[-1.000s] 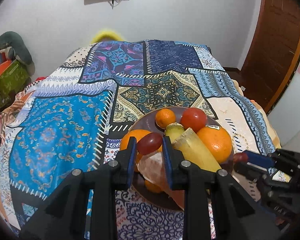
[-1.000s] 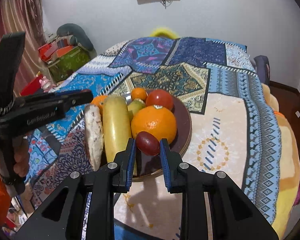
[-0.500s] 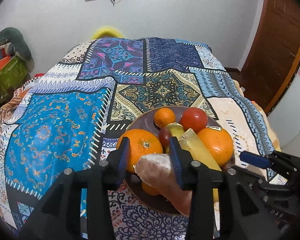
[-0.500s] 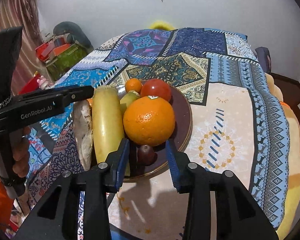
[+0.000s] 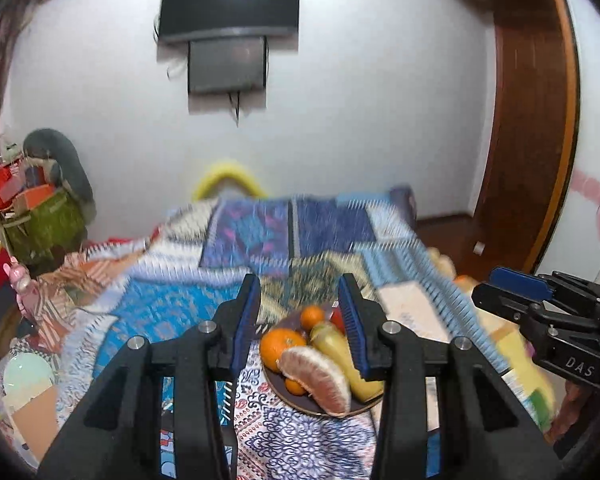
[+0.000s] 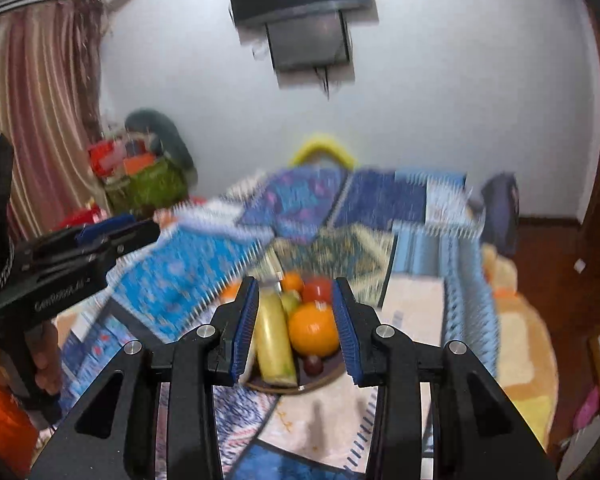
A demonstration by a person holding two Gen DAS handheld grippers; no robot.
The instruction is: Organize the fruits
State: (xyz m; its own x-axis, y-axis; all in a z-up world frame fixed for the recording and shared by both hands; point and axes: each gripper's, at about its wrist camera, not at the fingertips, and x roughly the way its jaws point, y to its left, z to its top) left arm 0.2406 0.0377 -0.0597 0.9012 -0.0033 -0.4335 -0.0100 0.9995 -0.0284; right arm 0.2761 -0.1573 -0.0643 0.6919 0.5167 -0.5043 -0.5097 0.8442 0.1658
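Note:
A dark round plate point(image 5: 284, 394) of fruit lies on the patchwork bedspread point(image 5: 172, 312). On it are a pale pomelo segment point(image 5: 318, 376), oranges point(image 5: 281, 346), a yellow-green fruit point(image 5: 340, 352) and a red tomato. My left gripper point(image 5: 300, 324) is open and empty, raised above and behind the plate. In the right wrist view the plate point(image 6: 324, 380) holds a big orange point(image 6: 313, 330), the long yellow-green fruit point(image 6: 274, 336) and a dark red grape point(image 6: 312, 365). My right gripper point(image 6: 296, 324) is open and empty, raised behind the plate.
A TV hangs on the white wall point(image 5: 228, 4). A green bag with boxes point(image 5: 40, 220) stands left of the bed. A brown door point(image 5: 532, 120) is at the right. The right gripper shows in the left wrist view point(image 5: 540, 308); the left gripper shows in the right wrist view point(image 6: 72, 252).
Both grippers let go of their grapes onto the plate, opened wide, and pulled back and up away from the plate. The view is now blurred by motion.

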